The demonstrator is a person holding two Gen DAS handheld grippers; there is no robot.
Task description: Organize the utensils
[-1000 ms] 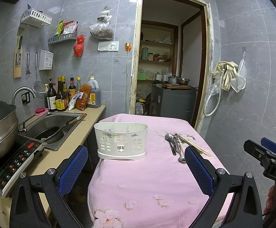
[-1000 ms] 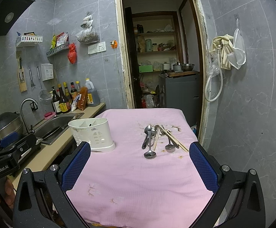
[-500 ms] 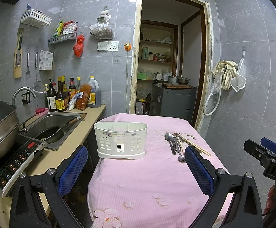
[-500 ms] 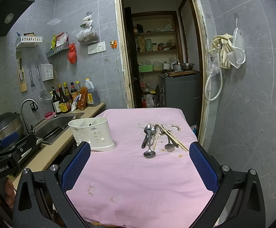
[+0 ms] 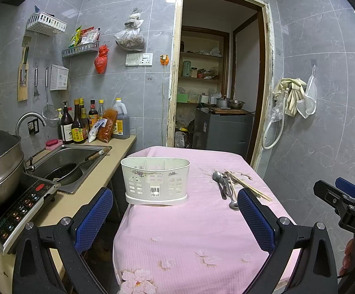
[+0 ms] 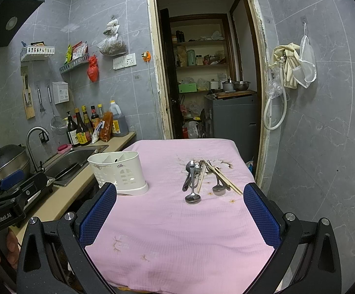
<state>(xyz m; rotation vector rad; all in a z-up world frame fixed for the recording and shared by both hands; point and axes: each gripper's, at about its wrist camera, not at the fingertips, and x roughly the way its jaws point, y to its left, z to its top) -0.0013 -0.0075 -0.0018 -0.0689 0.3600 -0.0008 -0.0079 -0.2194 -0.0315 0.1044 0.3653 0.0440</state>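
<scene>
Both pairs of jaws stand wide open and hold nothing. From the left gripper (image 5: pixel 175 215) the white utensil holder (image 5: pixel 155 181) is straight ahead, between the two blue pads, and it stands upright on the pink tablecloth (image 5: pixel 189 232). Its compartments look empty, as far as the rim lets me see. The right gripper (image 6: pixel 180 210) looks at the pile of utensils ahead of it, a little to the right of the centre line: several spoons (image 6: pixel 192 197) and a few wooden chopsticks (image 6: pixel 224 177) lie crossed over each other, touching. In this right view the holder is ahead and to the left of the jaws, near the table edge, well apart from the pile.

I judge that the sorting is not yet begun; this is the approach before the first pick. The next move asks the right gripper to go forward and down to one piece only. The nearest spoon, with its bowl toward the jaws, seems the easiest. Because the pieces overlap, closing on a handle may drag a neighbour along, so a free end is the better place to grip.
</scene>
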